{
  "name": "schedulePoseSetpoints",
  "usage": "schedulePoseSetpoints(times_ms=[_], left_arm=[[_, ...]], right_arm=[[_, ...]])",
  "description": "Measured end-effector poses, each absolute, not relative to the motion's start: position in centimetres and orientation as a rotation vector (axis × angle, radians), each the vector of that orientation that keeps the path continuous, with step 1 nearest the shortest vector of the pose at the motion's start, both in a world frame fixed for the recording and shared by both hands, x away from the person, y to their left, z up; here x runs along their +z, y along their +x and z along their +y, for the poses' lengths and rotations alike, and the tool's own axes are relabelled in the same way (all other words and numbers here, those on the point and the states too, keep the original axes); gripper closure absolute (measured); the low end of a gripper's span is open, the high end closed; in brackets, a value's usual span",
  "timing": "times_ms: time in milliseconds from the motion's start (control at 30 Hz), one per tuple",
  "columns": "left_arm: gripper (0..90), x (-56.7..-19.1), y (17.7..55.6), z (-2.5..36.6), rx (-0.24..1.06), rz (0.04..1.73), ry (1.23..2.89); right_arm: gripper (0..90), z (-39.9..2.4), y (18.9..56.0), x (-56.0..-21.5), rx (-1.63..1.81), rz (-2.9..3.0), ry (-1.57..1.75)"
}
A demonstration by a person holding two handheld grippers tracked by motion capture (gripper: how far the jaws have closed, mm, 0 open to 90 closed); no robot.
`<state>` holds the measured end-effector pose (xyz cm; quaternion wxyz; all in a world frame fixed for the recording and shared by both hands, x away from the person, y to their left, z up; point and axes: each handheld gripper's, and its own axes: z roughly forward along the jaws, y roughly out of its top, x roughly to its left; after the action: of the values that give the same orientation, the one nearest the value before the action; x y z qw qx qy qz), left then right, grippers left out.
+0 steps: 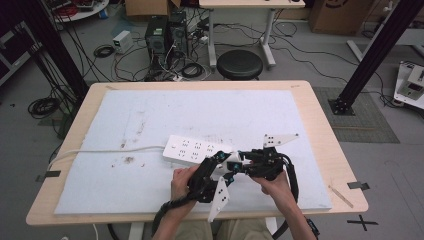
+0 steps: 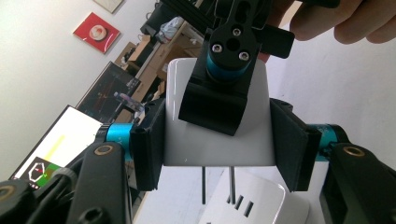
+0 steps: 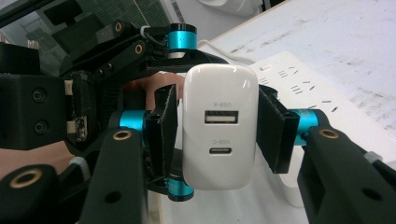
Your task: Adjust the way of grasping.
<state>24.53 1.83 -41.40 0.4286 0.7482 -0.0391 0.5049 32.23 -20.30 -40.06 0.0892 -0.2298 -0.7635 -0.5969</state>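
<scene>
A white USB charger (image 3: 219, 154) hangs just above a white power strip (image 1: 192, 149) near the table's front middle. My right gripper (image 3: 218, 135) is shut on its two broad sides, and its USB ports face this camera. My left gripper (image 2: 217, 140) is shut on its narrow sides. The charger (image 2: 215, 149) has two metal prongs (image 2: 232, 184) pointing down at the strip's sockets (image 2: 243, 205), a short way above them. One pad of the right gripper (image 2: 215, 100) presses on the charger's front face. In the high view both grippers meet at the strip's right end (image 1: 232, 164).
The power strip's white cable (image 1: 100, 150) runs left off the table. A white foam mat (image 1: 150, 115) covers most of the wooden table (image 1: 325, 125). A black stool (image 1: 240, 64) and computer boxes stand on the floor beyond the far edge.
</scene>
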Motion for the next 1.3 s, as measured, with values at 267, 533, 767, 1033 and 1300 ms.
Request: schedulePoseSetpoints(times_ms=[267, 533, 767, 1033, 1300], left_arm=[[42.4, -41.37, 24.55, 1.80, 1.262, -0.101, 1.868], [42.4, -41.39, 24.53, 1.71, 1.259, -0.105, 1.868], [42.4, -41.42, 24.53, 1.70, 1.264, -0.103, 1.868], [42.3, -41.55, 24.48, 1.50, 1.280, -0.102, 1.879], [42.2, -41.61, 24.59, 1.53, 1.260, -0.090, 1.881]], right_arm=[[57.5, -20.22, 32.21, -40.09, -1.779, -2.273, -0.665], [59.8, -20.24, 32.17, -40.08, -1.776, -2.280, -0.666], [62.1, -20.22, 32.20, -40.12, -1.786, -2.276, -0.665], [63.0, -20.28, 32.03, -40.17, -1.784, -2.285, -0.688], [63.1, -20.17, 31.87, -40.12, -1.786, -2.319, -0.695]])
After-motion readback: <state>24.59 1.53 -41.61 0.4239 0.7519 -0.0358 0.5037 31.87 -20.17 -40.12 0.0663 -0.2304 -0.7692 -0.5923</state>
